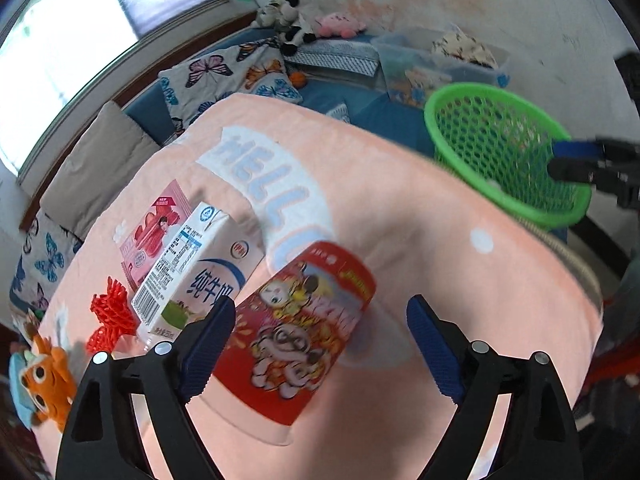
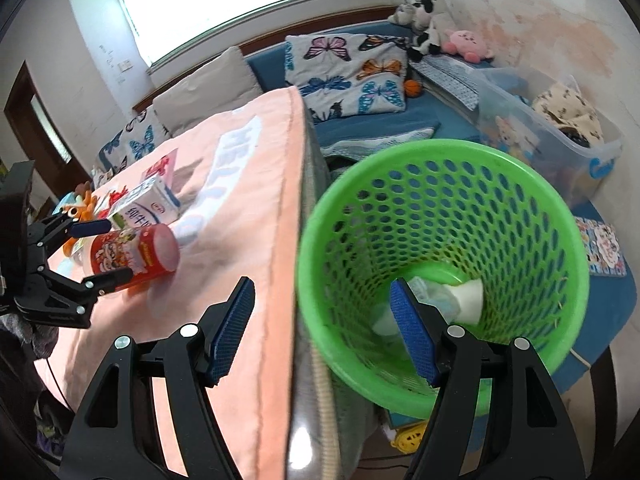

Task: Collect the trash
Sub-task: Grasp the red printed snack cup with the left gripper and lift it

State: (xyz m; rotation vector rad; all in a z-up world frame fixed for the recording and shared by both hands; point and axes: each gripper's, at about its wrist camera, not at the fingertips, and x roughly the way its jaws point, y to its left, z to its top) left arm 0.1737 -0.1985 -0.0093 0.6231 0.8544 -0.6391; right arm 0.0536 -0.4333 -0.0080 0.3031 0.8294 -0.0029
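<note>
Left claw (image 1: 320, 322) apart around red can (image 1: 298, 332); right claw (image 2: 322, 306) apart at basket (image 2: 444, 268) rim.

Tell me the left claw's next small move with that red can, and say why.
Probably close the left claw on the red can. The can lies on its side on the pink cloth between the open pads, apparently not yet squeezed. The green basket waits off the table edge, with the right claw on its rim.

Table under peach "HELLO" cloth (image 1: 400, 208); lying on it: red snack can (image 1: 304, 332) at centre; white milk carton (image 1: 192, 272) at nine o'clock; pink packet (image 1: 156, 232) and red mesh (image 1: 112, 316) beyond.
</note>
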